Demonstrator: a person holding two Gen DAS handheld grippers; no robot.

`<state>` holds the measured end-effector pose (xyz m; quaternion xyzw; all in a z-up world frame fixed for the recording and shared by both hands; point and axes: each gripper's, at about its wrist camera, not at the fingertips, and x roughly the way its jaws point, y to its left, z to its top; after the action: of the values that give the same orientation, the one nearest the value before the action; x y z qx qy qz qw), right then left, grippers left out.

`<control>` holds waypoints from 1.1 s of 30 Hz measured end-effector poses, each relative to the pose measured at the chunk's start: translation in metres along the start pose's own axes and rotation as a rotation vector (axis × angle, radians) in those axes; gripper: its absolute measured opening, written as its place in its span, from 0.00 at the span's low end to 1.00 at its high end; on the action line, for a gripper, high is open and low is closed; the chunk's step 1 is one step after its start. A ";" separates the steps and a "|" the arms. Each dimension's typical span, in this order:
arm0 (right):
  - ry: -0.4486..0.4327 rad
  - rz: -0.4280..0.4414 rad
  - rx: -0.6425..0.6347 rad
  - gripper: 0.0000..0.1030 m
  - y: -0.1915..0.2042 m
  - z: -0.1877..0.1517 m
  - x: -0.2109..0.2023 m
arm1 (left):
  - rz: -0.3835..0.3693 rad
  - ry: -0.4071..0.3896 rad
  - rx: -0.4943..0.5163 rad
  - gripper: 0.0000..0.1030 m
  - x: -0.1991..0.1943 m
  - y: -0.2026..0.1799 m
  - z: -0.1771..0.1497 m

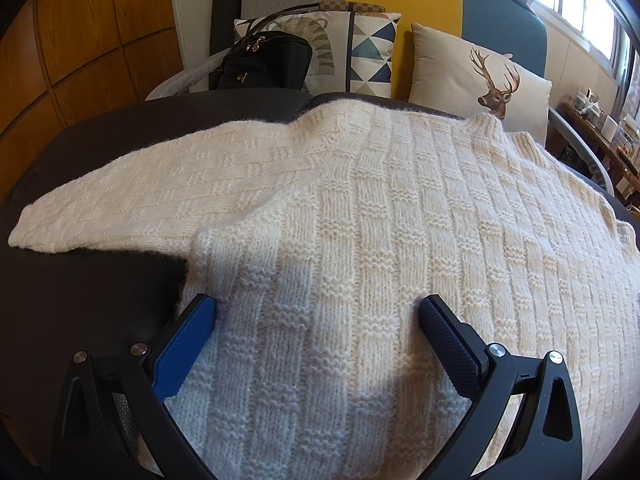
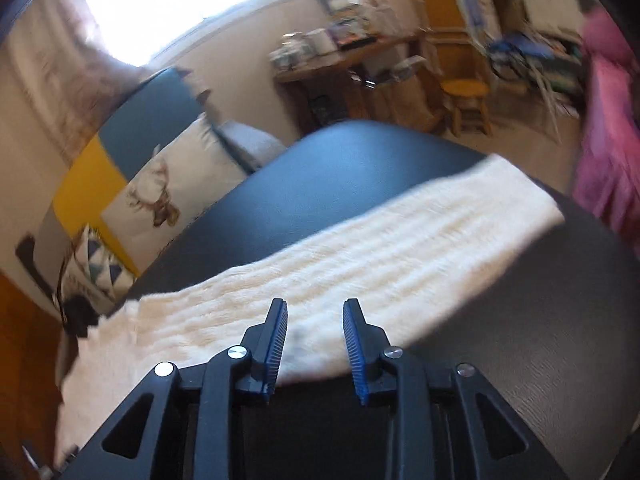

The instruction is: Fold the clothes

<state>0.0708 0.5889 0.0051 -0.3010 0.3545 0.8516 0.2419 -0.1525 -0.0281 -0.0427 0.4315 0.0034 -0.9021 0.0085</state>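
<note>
I have a cream knitted sweater [image 1: 360,208] spread flat on a dark round table [image 1: 100,288]. Its body covers most of the table top. In the left wrist view, one sleeve [image 1: 140,200] runs out toward the table's left edge and lies flat on the surface. The collar [image 1: 486,124] sits at the far edge of the table, next to a cushion with a deer print [image 1: 480,76].

My left gripper [image 1: 316,312] is over the lower body of the sweater, close to the near edge of the table. Its fingers [image 1: 188,340] are spread wide apart with knit fabric visible between them; nothing is clamped. The left finger sits at the sweater's side edge, where the fabric meets bare table.

My right gripper [image 2: 315,320] is over the sweater's other sleeve [image 2: 380,248], which stretches across the table toward its far right edge. This view is motion-blurred, so I cannot confirm whether the fingertips [image 2: 280,320] touch the knit. The fingers are parted with a clear gap between them, and the sleeve fabric shows through that gap. They grip nothing.

Beyond the far edge of the table stands a sofa with grey, yellow and blue back panels [image 1: 400,4]. A black handbag [image 1: 264,64] and a cushion with a triangle pattern [image 1: 372,52] rest on it.
</note>
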 end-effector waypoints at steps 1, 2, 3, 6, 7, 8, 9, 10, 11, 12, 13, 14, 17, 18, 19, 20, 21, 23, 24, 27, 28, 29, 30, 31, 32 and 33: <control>-0.004 -0.006 0.040 0.28 -0.012 0.001 -0.004 | 0.000 0.000 0.000 1.00 0.000 0.000 0.000; -0.007 -0.012 0.079 0.28 -0.025 0.003 -0.008 | 0.000 0.000 -0.001 1.00 0.000 -0.001 0.000; -0.016 -0.030 0.093 0.28 -0.034 0.006 -0.011 | 0.001 0.000 -0.001 1.00 0.000 -0.001 0.000; -0.012 -0.081 0.153 0.28 -0.058 0.012 -0.014 | 0.003 0.000 0.001 1.00 0.000 -0.001 0.000; -0.009 -0.092 0.177 0.28 -0.066 0.014 -0.014 | 0.004 0.000 0.002 1.00 0.000 -0.001 0.000; 0.002 -0.097 0.198 0.28 -0.072 0.016 -0.011 | 0.004 0.000 0.004 1.00 0.000 -0.001 0.001; 0.012 -0.102 0.220 0.28 -0.077 0.017 -0.008 | 0.005 0.000 0.004 1.00 0.000 -0.001 0.001; 0.017 -0.105 0.244 0.28 -0.083 0.019 -0.006 | 0.005 0.000 0.004 1.00 0.000 -0.001 0.001; 0.006 -0.084 0.269 0.28 -0.088 0.021 -0.005 | 0.005 0.001 0.004 1.00 0.000 -0.002 0.001; 0.000 -0.076 0.291 0.28 -0.091 0.024 -0.004 | 0.005 0.001 0.004 1.00 0.000 -0.002 0.001; -0.006 -0.068 0.313 0.28 -0.095 0.027 -0.003 | 0.006 0.001 0.005 1.00 0.000 -0.002 0.001; -0.015 -0.064 0.337 0.28 -0.098 0.031 -0.001 | 0.007 0.001 0.006 1.00 0.000 -0.002 0.001; -0.033 -0.033 0.416 0.28 -0.109 0.039 0.005 | 0.008 0.001 0.006 1.00 0.000 -0.003 0.001; -0.039 -0.023 0.433 0.28 -0.112 0.040 0.007 | 0.008 0.001 0.007 1.00 0.000 -0.003 0.001; -0.044 -0.013 0.451 0.28 -0.114 0.040 0.008 | 0.008 0.001 0.007 1.00 0.000 -0.002 0.001; -0.050 -0.004 0.468 0.27 -0.117 0.041 0.009 | 0.008 0.001 0.008 1.00 0.000 -0.003 0.001; -0.055 0.006 0.485 0.25 -0.120 0.042 0.010 | 0.009 0.002 0.008 1.00 0.000 -0.003 0.002; -0.046 -0.013 0.466 0.15 -0.119 0.045 0.012 | 0.009 0.002 0.009 1.00 0.000 -0.002 0.002; -0.041 -0.023 0.457 0.08 -0.118 0.047 0.013 | 0.009 0.002 0.009 1.00 0.000 -0.002 0.002; -0.027 -0.035 0.439 0.06 -0.116 0.050 0.015 | 0.009 0.002 0.009 1.00 0.000 -0.002 0.002; -0.024 -0.027 0.440 0.06 -0.115 0.050 0.015 | 0.009 0.002 0.009 1.00 0.000 -0.002 0.002; -0.020 -0.020 0.442 0.06 -0.114 0.050 0.015 | 0.009 0.002 0.009 1.00 0.000 -0.002 0.002; -0.028 -0.006 0.441 0.06 -0.110 0.050 0.012 | 0.009 0.002 0.009 1.00 0.000 -0.002 0.002; -0.035 0.018 0.414 0.05 -0.096 0.052 0.008 | 0.008 0.002 0.008 1.00 0.000 -0.003 0.002; -0.042 0.042 0.387 0.05 -0.081 0.054 0.003 | 0.008 0.002 0.008 1.00 0.000 -0.003 0.002; -0.048 0.066 0.360 0.05 -0.067 0.056 -0.001 | 0.008 0.002 0.008 1.00 0.000 -0.003 0.002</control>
<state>0.0943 0.6730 0.0070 -0.2204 0.5051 0.7888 0.2722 -0.1535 -0.0254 -0.0414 0.4323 -0.0018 -0.9017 0.0105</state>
